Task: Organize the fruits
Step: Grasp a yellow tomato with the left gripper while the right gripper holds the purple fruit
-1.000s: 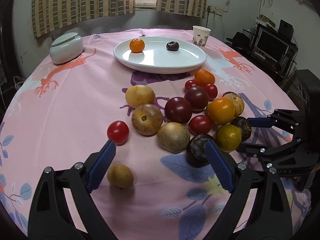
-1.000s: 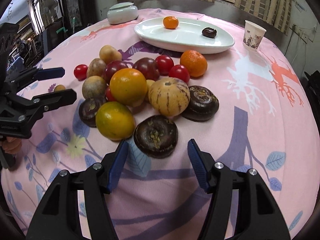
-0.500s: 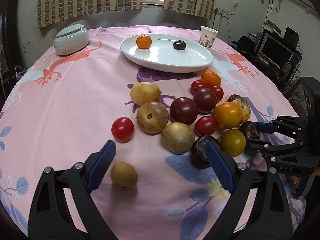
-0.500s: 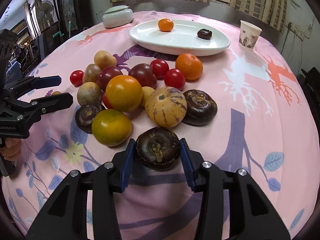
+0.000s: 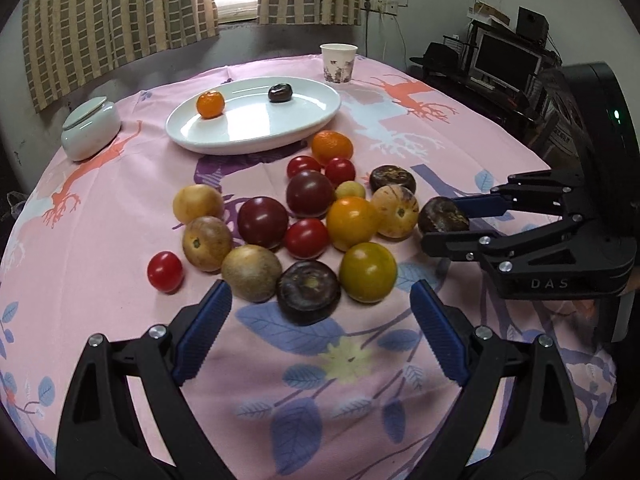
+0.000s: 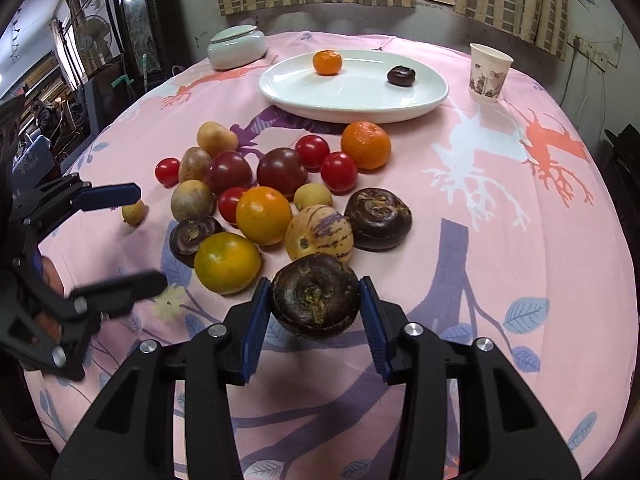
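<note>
My right gripper (image 6: 314, 312) is shut on a dark purple round fruit (image 6: 314, 296) and holds it just above the pink tablecloth; the same fruit (image 5: 442, 214) shows between its fingers in the left wrist view. Beyond it lies a heap of several fruits: red tomatoes, an orange tomato (image 6: 264, 214), a striped melon-like fruit (image 6: 318, 238), another dark fruit (image 6: 378, 218). My left gripper (image 5: 318, 292) stands open and empty, close in front of a dark fruit (image 5: 308, 296) on the cloth. The white plate (image 5: 256, 136) at the back holds a mandarin (image 5: 211, 104) and a small dark fruit (image 5: 280, 93).
A paper cup (image 5: 338, 62) stands right of the plate and a lidded white jar (image 5: 90, 128) left of it. A small yellow fruit (image 6: 134, 212) lies apart near the left gripper. The round table drops off on all sides; a monitor and shelves stand to the right.
The right gripper's jaws closed onto the dark purple fruit and raised it slightly off the cloth. The left gripper shifted right, away from the small yellow fruit, and stayed open.
</note>
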A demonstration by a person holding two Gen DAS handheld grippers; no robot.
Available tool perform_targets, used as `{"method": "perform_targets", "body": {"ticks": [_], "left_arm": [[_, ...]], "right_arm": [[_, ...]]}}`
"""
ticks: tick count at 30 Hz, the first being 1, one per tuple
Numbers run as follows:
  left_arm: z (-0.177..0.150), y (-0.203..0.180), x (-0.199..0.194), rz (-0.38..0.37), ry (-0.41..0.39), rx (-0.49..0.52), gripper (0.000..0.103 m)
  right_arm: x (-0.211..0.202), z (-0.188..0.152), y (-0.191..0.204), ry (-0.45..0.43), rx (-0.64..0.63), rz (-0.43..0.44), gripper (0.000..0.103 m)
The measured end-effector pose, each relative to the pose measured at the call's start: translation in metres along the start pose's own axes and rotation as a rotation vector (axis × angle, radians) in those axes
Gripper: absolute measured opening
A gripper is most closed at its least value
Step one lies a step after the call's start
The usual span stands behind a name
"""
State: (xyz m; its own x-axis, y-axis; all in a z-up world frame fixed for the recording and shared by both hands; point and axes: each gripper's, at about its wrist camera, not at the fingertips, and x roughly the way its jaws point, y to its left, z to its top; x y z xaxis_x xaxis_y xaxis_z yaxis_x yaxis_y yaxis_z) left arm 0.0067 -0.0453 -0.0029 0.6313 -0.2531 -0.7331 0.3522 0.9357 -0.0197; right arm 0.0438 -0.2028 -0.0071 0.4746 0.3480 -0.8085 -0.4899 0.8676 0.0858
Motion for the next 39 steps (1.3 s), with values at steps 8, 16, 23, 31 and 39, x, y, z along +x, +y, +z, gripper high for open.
{"method": "perform_targets", "body": {"ticks": [8, 16, 23, 31, 39], "left_arm": [[0.004, -0.039, 0.012, -0.037, -0.018, 0.085, 0.084], [0.017, -0.040, 0.033, -0.025, 0.004, 0.081, 0.050], [0.010, -0.043, 0.046, 0.014, 0.030, 0.133, 0.052], [0.012, -0.036, 0.041, -0.001, 0.049, 0.097, 0.040], [0.023, -0.021, 0.015, 0.006, -0.009, 0.044, 0.040]], "right_arm": [[-0.011, 0.000, -0.007, -0.019, 0.018, 0.011, 0.045], [-0.016, 0.001, -0.012, -0.030, 0.034, 0.009, 0.045], [-0.014, 0.000, -0.011, -0.019, 0.030, 0.007, 0.045], [-0.014, 0.000, -0.012, -0.018, 0.033, 0.005, 0.045], [-0.016, 0.000, -0.013, -0.048, 0.045, 0.023, 0.045]]}}
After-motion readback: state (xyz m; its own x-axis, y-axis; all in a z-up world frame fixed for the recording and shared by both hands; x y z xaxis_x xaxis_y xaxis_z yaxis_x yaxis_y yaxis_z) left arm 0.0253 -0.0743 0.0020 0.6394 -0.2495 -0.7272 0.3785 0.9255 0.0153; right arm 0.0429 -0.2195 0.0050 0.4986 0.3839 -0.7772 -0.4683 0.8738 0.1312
